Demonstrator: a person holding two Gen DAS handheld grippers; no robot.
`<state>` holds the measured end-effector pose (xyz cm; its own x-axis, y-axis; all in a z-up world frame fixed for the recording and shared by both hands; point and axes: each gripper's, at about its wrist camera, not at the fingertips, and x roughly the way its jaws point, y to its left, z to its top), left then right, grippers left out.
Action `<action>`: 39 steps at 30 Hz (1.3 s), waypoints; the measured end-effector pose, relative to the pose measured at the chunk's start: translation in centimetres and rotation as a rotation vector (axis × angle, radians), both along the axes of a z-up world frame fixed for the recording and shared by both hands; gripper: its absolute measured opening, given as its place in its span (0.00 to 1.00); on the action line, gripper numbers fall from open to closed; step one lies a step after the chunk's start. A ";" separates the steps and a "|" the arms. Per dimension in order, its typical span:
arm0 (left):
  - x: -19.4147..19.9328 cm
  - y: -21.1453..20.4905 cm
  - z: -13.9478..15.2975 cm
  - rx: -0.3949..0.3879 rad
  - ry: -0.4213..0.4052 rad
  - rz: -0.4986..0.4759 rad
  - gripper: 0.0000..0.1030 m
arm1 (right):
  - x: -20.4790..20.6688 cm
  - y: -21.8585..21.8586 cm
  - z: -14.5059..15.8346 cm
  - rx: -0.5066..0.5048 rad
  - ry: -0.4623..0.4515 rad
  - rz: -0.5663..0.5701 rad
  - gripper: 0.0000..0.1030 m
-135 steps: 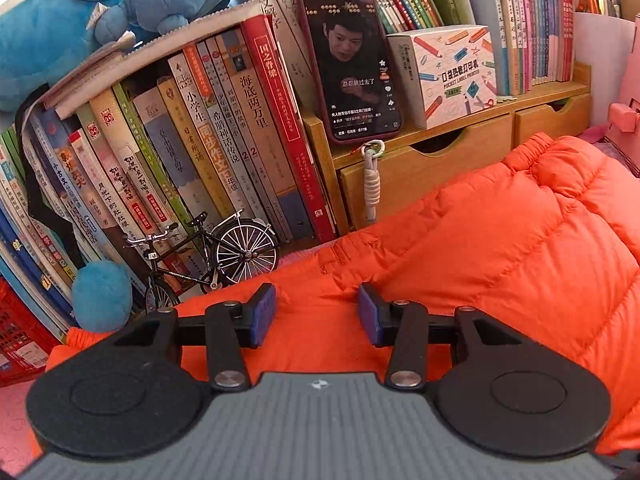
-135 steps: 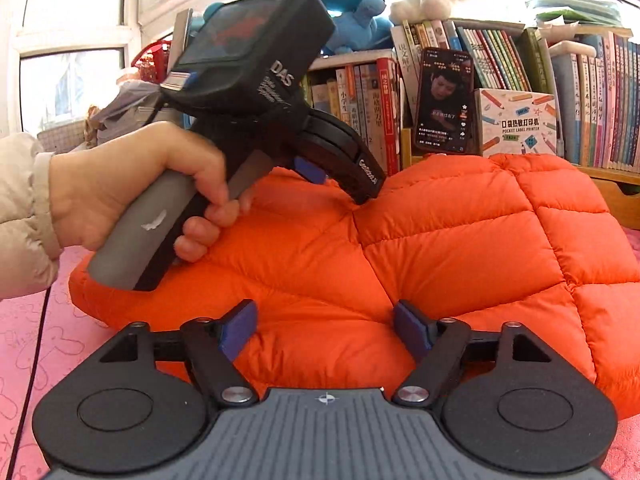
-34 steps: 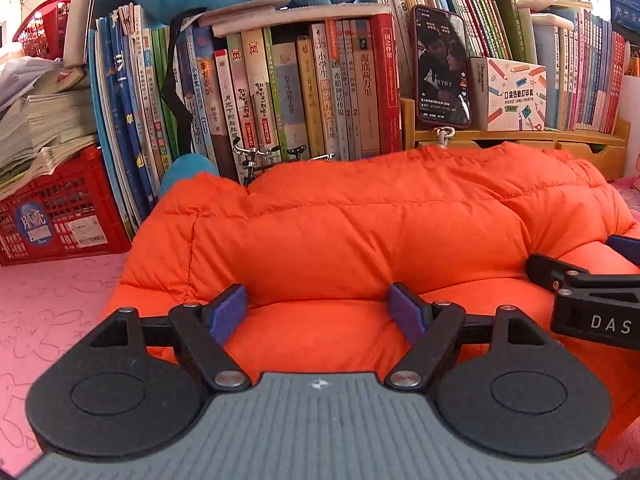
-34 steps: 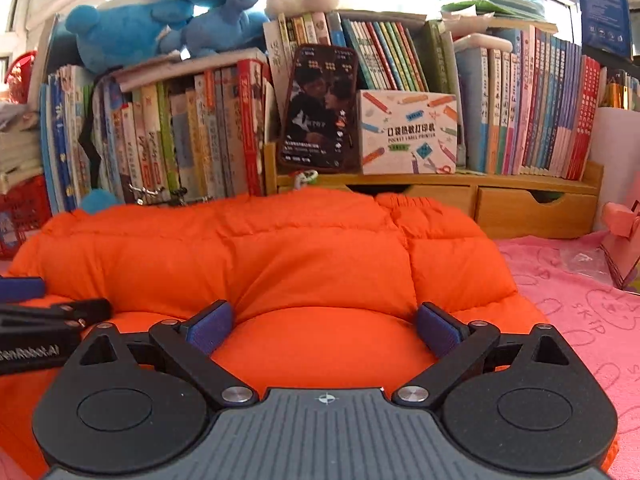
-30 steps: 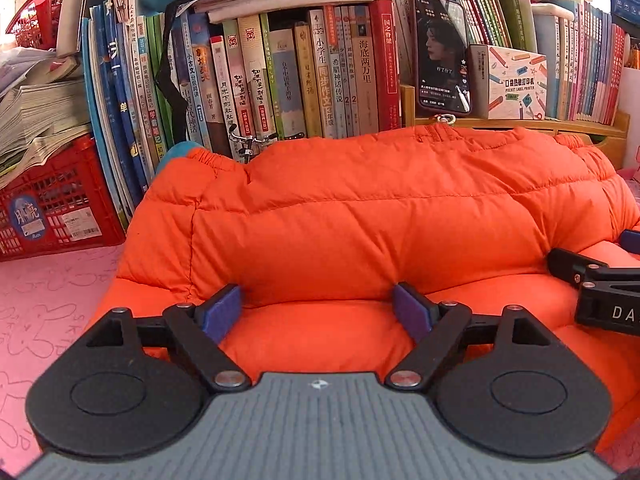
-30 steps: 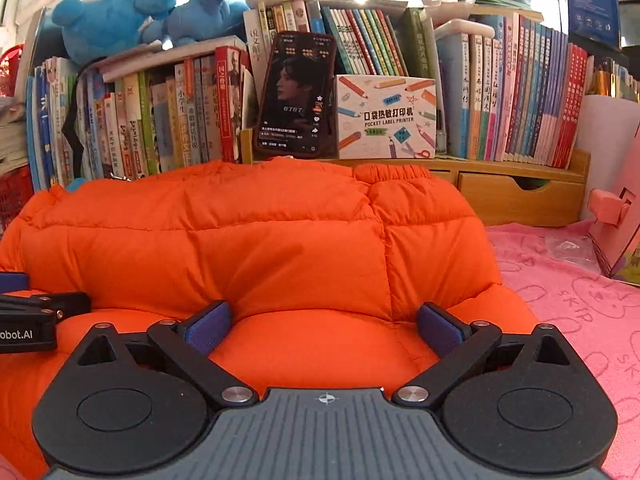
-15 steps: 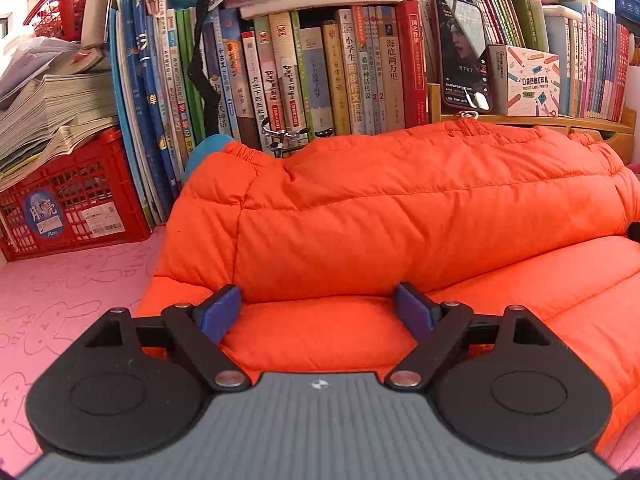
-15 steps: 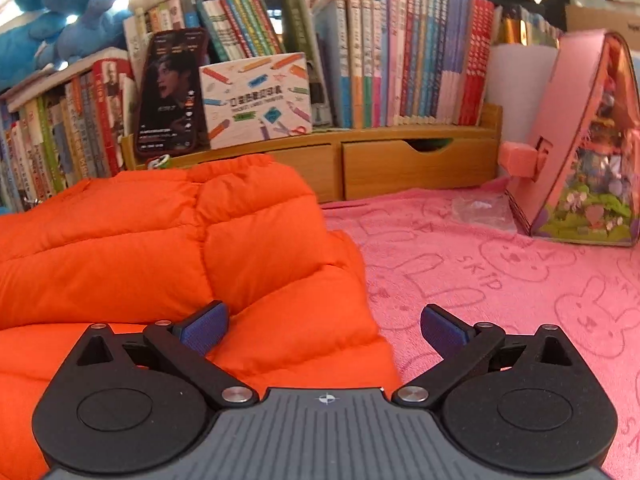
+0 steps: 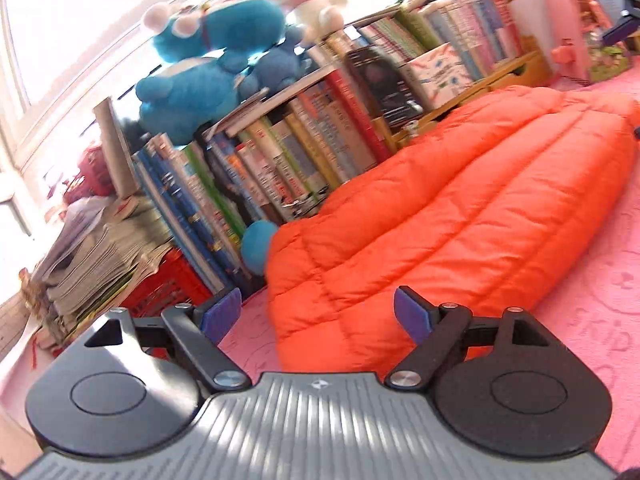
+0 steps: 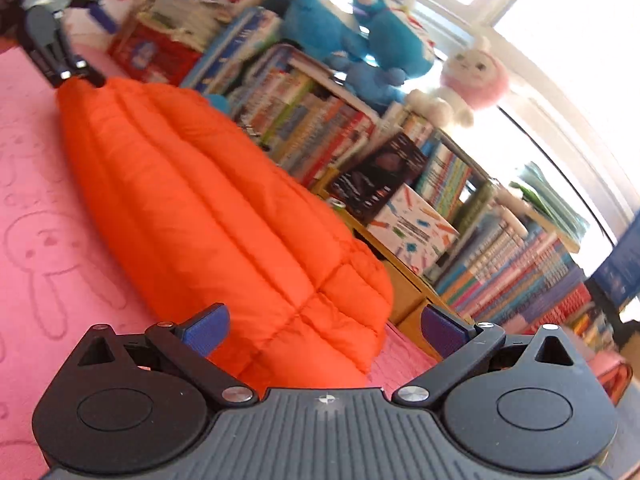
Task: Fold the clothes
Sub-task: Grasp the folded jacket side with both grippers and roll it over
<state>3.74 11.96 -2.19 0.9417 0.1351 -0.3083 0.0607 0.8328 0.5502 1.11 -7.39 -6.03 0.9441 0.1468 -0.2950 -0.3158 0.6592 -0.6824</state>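
Your orange puffer jacket [image 9: 448, 208] lies folded into a long quilted bundle on the pink desk mat [image 10: 36, 216] by the books [image 9: 288, 152]; both views tilted versus a second ago; left gripper [image 9: 318, 316] and right gripper [image 10: 324, 326] moved off to its ends, jaws wide open, gripping nothing.

Orange quilted jacket [image 9: 460, 204] on pink rabbit-patterned mat [image 10: 44, 216]; blue plush toys [image 9: 200, 76].

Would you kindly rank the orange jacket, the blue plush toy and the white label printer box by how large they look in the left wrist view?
1. orange jacket
2. blue plush toy
3. white label printer box, which sits farther back, so its true size is unsure.
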 end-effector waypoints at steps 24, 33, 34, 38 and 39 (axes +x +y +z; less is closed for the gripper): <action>3.4 -10.2 -5.4 0.319 0.003 -0.325 0.70 | 4.9 7.1 0.6 0.005 0.073 0.182 0.86; 3.3 -10.0 -4.0 0.278 -0.018 -0.349 0.55 | 4.5 8.4 -2.4 -0.300 -0.059 0.240 0.93; 3.4 -9.9 -3.9 0.275 -0.013 -0.353 0.55 | 5.2 8.8 -2.4 -0.305 -0.069 0.229 0.93; 3.4 -9.7 -4.0 0.292 0.000 -0.373 0.56 | 8.0 9.9 -2.6 -0.327 -0.088 0.192 0.93; 3.4 -9.7 -4.2 0.317 -0.003 -0.375 0.59 | 8.5 10.0 -2.6 -0.329 -0.081 0.184 0.89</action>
<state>7.13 2.25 -6.38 0.9443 -0.1263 -0.3040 0.3220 0.5454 0.7739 9.59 2.66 -8.67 0.9332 0.2256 -0.2797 -0.3443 0.3383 -0.8758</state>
